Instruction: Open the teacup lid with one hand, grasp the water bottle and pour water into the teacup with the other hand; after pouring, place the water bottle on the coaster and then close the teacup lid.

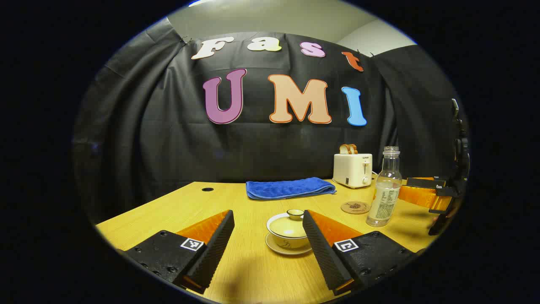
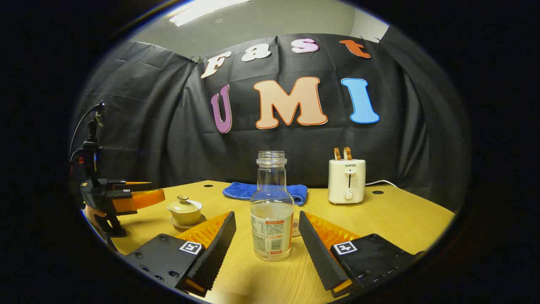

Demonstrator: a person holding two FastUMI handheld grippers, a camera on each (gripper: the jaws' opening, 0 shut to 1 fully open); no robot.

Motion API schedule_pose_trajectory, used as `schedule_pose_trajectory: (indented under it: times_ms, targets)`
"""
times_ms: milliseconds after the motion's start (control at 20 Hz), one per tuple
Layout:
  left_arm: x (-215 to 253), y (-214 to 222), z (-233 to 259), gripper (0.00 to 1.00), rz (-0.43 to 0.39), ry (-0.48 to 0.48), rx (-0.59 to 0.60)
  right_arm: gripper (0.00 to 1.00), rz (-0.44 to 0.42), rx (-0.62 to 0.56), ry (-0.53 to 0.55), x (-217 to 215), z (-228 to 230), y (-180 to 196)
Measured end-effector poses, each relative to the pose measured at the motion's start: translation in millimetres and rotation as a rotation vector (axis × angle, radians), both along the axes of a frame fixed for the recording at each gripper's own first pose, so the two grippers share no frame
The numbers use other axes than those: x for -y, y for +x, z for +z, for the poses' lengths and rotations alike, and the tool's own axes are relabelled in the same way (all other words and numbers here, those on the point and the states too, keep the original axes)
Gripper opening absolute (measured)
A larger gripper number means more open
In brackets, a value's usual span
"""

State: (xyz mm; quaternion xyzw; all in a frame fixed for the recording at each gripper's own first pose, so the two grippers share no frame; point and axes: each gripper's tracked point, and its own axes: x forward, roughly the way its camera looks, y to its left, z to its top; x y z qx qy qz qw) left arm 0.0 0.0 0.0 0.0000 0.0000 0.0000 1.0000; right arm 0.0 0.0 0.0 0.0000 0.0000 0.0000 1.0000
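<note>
A cream teacup with its lid on stands on a saucer, just ahead of my open left gripper, between the fingertips but untouched. In the right gripper view the teacup sits at the left, in front of the left gripper. A clear uncapped water bottle, partly filled, stands upright between the fingers of my open right gripper without contact. The bottle stands right of the cup, next to a round cork coaster. My right gripper shows at the far right.
A folded blue towel lies at the back of the wooden table. A white toaster with bread slices stands at the back right, also seen as toaster. The table's front edge is near both grippers.
</note>
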Motion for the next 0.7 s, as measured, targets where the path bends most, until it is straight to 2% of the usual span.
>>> schedule_pose_trajectory:
  times_ms: [150,250,300,350,700]
  targets:
    - [6.7,1.3,-0.8,0.96,-0.035,0.0,0.005,0.99,0.005,0.001,0.0,-1.6,0.7,0.9]
    - [9.8,1.7,1.2,0.96,-0.056,0.0,0.006,0.96,0.005,0.001,0.001,-1.5,0.7,1.3]
    - [8.9,1.5,1.8,0.97,-0.058,0.0,0.006,0.96,0.005,0.001,0.001,-1.6,0.3,1.3]
    - [9.0,1.4,-0.2,0.94,-0.057,0.0,0.006,0.96,0.005,0.001,0.001,-1.4,0.6,1.4]
    - [7.8,0.8,1.5,0.96,-0.058,0.0,0.005,0.96,0.006,0.001,0.0,-1.2,0.1,0.6]
